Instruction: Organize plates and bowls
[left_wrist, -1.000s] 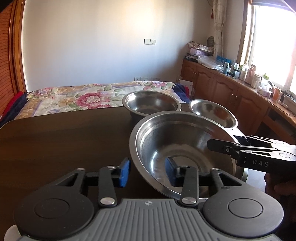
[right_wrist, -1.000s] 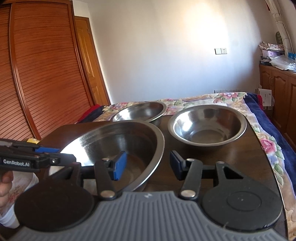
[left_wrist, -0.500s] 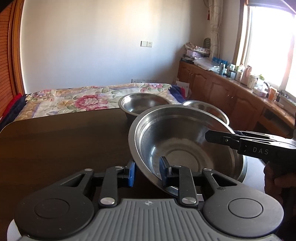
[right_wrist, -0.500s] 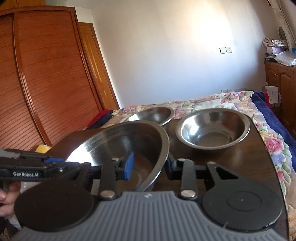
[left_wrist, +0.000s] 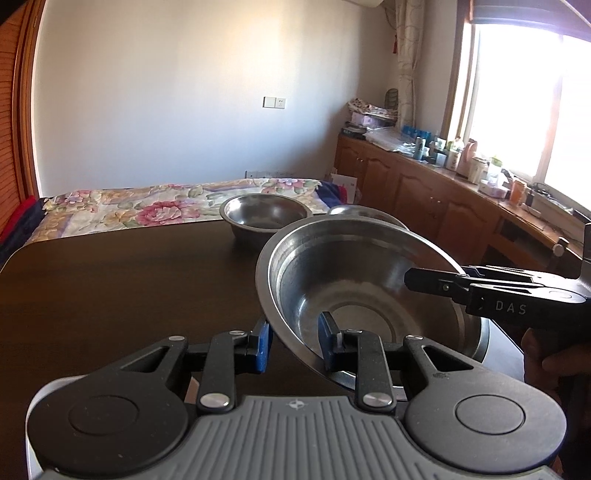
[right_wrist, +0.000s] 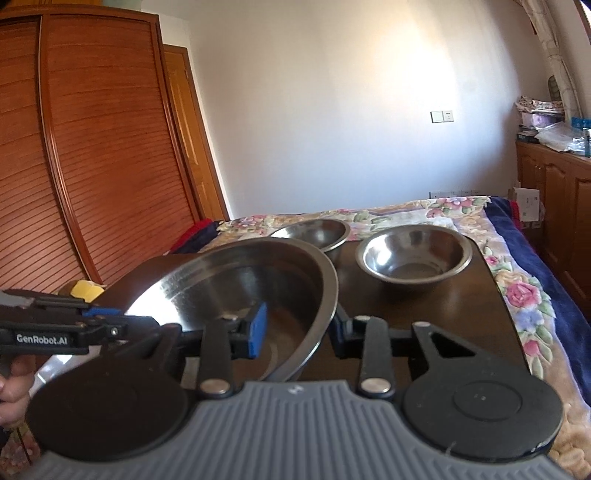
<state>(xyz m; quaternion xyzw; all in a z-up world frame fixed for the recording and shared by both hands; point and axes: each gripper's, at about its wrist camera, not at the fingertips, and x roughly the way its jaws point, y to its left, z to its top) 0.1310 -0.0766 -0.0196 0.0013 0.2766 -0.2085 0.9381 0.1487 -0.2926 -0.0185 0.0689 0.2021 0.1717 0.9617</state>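
A large steel bowl (left_wrist: 369, 288) hangs tilted above the dark table (left_wrist: 110, 288), held from two sides. My left gripper (left_wrist: 294, 338) is shut on its near rim, one blue pad outside and one inside. My right gripper (right_wrist: 298, 328) is shut on the opposite rim of the large bowl (right_wrist: 236, 284). Its black fingers (left_wrist: 424, 282) reach over the rim in the left wrist view. A medium steel bowl (left_wrist: 266, 216) and a second one (left_wrist: 362, 212), mostly hidden behind the large bowl, stand at the far table edge. The right wrist view shows the two (right_wrist: 314, 232) (right_wrist: 413, 254) side by side.
A bed with a floral cover (left_wrist: 129, 210) lies just beyond the table. Wooden cabinets (left_wrist: 443, 199) with clutter run under the window on the right. A slatted wardrobe (right_wrist: 92, 147) stands on the left. A yellow thing (right_wrist: 86, 290) shows behind the left gripper.
Both grippers have closed onto the large bowl's rim. The bowl has come up off the table and tilted, and now covers more of the far right bowl.
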